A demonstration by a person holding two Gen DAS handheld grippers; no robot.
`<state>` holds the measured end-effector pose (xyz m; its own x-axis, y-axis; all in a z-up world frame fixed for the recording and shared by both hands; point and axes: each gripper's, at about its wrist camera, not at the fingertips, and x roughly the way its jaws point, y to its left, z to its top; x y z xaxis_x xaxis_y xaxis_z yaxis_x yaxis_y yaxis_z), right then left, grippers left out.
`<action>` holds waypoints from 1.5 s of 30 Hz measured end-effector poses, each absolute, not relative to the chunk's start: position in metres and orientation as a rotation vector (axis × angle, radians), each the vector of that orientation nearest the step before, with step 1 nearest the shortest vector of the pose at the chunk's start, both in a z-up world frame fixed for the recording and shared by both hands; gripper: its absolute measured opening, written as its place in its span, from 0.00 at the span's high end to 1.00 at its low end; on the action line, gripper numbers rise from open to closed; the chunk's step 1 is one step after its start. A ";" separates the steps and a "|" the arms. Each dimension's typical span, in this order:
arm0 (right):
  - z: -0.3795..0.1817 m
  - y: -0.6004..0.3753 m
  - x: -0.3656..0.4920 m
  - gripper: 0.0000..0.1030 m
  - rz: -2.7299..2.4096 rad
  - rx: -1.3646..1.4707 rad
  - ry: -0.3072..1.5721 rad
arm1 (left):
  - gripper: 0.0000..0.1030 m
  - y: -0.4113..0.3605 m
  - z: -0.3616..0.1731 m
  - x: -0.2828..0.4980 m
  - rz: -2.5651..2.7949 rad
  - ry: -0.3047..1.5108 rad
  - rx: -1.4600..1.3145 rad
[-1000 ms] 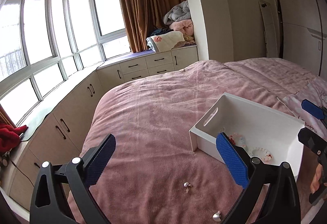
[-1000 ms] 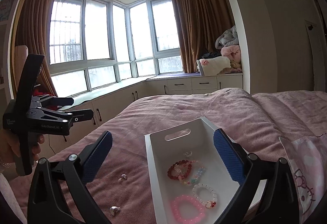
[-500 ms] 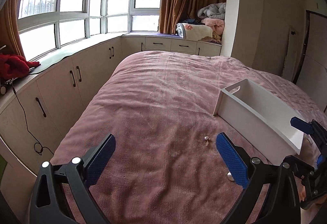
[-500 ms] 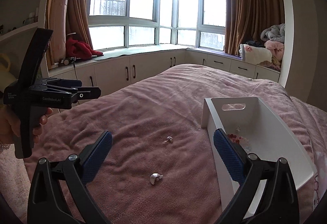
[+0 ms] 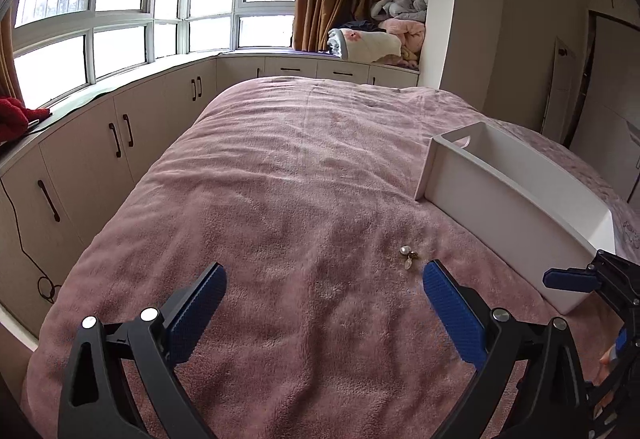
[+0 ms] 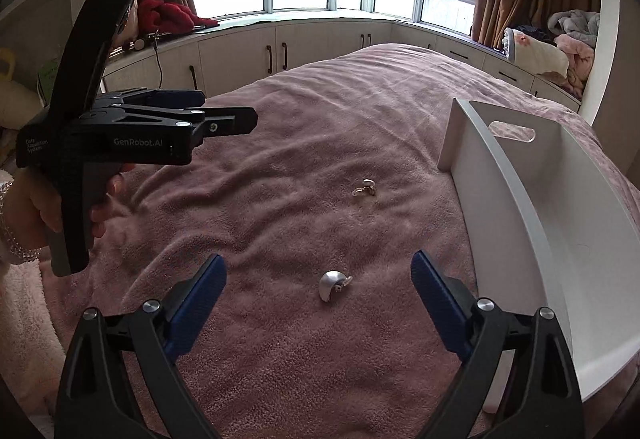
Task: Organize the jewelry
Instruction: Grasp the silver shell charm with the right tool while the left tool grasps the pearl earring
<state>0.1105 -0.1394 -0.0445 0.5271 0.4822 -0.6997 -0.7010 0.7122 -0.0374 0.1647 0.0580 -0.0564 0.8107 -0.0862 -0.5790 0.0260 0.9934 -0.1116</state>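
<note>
Pink fleece bedspread [image 5: 280, 179] covered the bed beneath a bay window [image 5: 120, 19] lined with cream cabinets [image 5: 120, 135]. A white storage bin [image 6: 520, 207] sat on it. Just left of the bin lay a pearl earring [image 6: 366, 187] and, nearer, a silver earring [image 6: 333, 285]. Left tongs [image 5: 324, 303] and right tongs [image 6: 318, 293] hovered spread wide, gripping nothing.
</note>
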 end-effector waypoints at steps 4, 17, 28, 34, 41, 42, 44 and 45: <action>-0.055 -0.138 0.117 0.17 0.712 -0.353 0.761 | 0.03 0.046 -0.072 0.187 -0.142 0.646 -0.090; -0.095 -0.132 0.136 0.48 0.695 -0.394 0.880 | 0.04 0.003 -0.108 0.241 -0.287 0.677 0.011; -0.107 -0.125 0.141 0.47 0.703 -0.394 0.910 | 0.40 -0.012 -0.130 0.262 -0.278 0.744 0.134; -0.105 -0.124 0.140 0.48 0.703 -0.404 0.908 | 0.47 -0.024 -0.134 0.257 -0.316 0.745 0.205; -0.102 -0.124 0.138 0.81 0.742 -0.378 0.930 | 0.78 -0.021 -0.132 0.253 -0.340 0.747 0.190; -0.102 -0.125 0.138 0.83 0.749 -0.370 0.937 | 0.82 -0.019 -0.132 0.252 -0.344 0.750 0.177; -0.101 -0.126 0.138 0.85 0.753 -0.369 0.938 | 0.86 -0.014 -0.130 0.251 -0.352 0.757 0.147; -0.100 -0.126 0.138 0.87 0.757 -0.368 0.938 | 0.87 -0.011 -0.130 0.250 -0.358 0.759 0.130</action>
